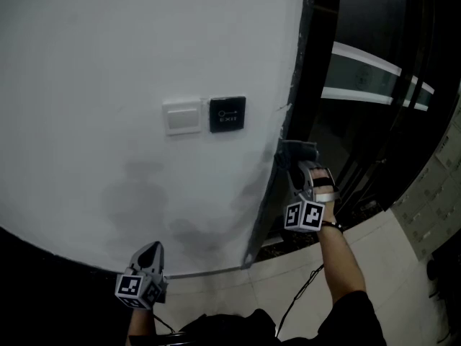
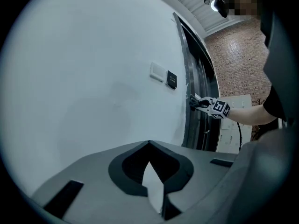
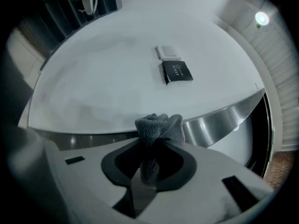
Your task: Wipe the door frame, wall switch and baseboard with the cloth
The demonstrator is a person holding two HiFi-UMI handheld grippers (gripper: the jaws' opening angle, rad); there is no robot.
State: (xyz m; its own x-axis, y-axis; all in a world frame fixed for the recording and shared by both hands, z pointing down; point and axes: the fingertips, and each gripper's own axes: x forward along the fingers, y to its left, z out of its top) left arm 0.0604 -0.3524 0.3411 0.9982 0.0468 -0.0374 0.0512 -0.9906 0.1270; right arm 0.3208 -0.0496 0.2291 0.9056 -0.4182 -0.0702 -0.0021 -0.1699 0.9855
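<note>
a black panel [image 1: 227, 114] marked "exit" is set just beside the white wall switch [image 1: 182, 116], both on the wall [image 1: 108, 63] up and left of the right gripper [image 1: 297, 166]. faint grey smudges [image 1: 137, 193] are seen on the wall above the left gripper [image 1: 150, 252]. the grey, bunched cloth [image 3: 159, 129] is pinched in the right gripper and held at the metal door frame [image 3: 224, 119] straight ahead of it. the left gripper is pressed together with nothing in it.

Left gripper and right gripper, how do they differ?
The right gripper grips a crumpled grey cloth; the left gripper is empty. The right gripper is raised at the metal door frame; the left gripper hangs lower. Both have their fingers closed.
</note>
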